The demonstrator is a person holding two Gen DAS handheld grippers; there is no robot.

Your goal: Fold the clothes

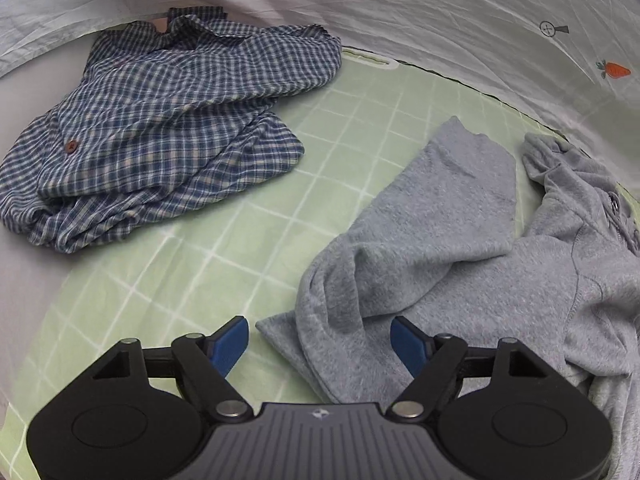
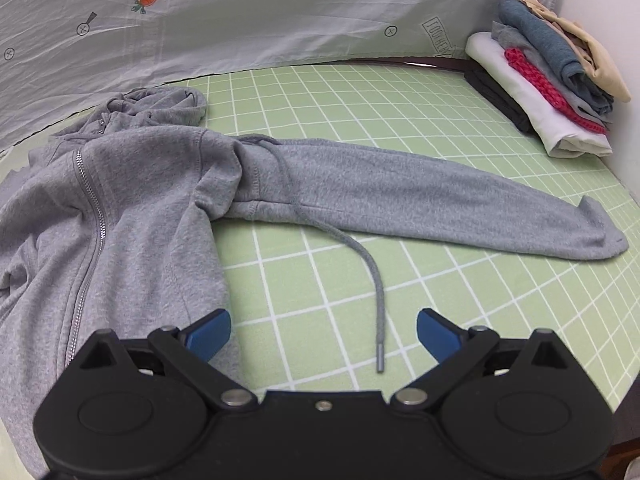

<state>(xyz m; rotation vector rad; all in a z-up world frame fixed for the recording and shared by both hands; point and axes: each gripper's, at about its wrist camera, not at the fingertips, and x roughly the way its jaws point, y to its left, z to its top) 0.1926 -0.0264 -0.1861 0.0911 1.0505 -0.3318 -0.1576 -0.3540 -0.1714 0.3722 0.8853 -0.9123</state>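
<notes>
A grey zip hoodie lies spread on the green checked mat. Its right sleeve stretches out to the right, and a drawstring trails toward my right gripper, which is open and empty just above the mat beside the hoodie's hem. In the left wrist view the hoodie has its left sleeve bent over the body. My left gripper is open, with its jaws either side of the hoodie's lower corner.
A crumpled blue checked shirt lies at the far left of the mat. A stack of folded clothes sits at the back right corner. A white printed sheet hangs behind the mat.
</notes>
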